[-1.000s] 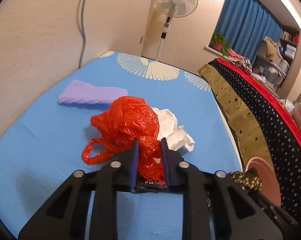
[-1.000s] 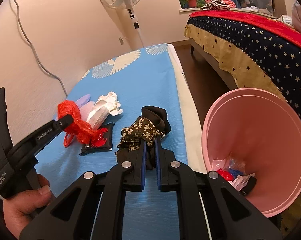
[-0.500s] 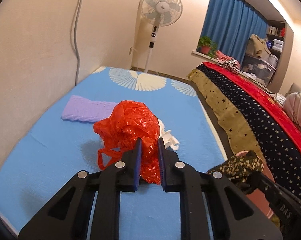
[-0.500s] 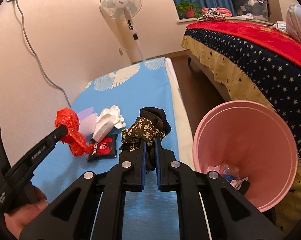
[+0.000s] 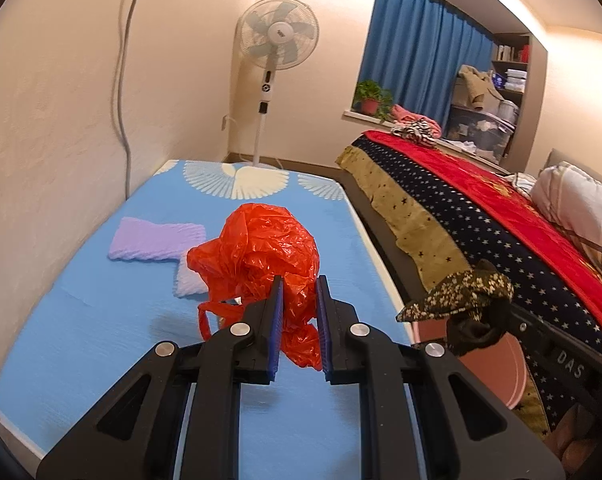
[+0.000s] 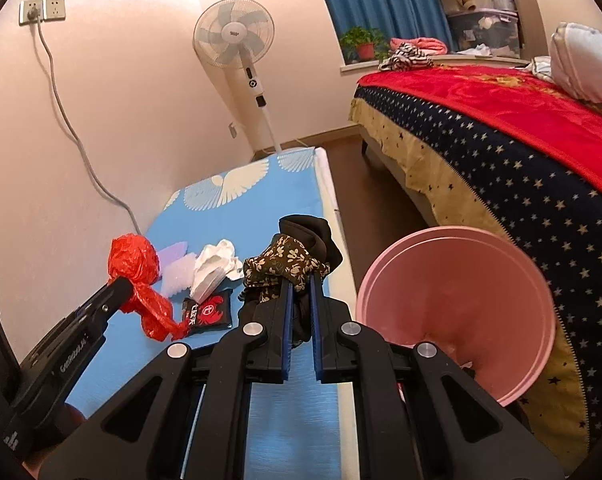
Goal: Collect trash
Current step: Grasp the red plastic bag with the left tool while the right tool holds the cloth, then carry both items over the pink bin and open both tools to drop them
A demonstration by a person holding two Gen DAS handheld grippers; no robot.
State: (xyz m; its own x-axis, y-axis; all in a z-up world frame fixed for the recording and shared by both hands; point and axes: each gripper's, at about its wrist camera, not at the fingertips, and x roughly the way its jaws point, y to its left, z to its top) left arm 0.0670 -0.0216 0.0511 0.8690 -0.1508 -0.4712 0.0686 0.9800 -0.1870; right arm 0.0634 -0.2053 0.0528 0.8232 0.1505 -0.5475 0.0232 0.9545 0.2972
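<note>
L gripper (image 5: 299, 300): my jaws clamped on red plastic bag (image 5: 261, 252), held above blue mat (image 5: 101, 320). R gripper (image 6: 299, 300): clamped on floral cloth wad (image 6: 285, 260), near pink bin (image 6: 461, 300). Both look light, floppy; bag slippery, so pinch bunched folds.

The right claw (image 6: 299, 280) pinches floral cloth (image 6: 285, 264) beside the pink bin (image 6: 501, 280), above the blue mat (image 6: 261, 184).

walls: cream | standing fan (image 5: 277, 46) at far wall | blue curtain (image 5: 421, 56) | bed (image 6: 501, 128), starred cover
</note>
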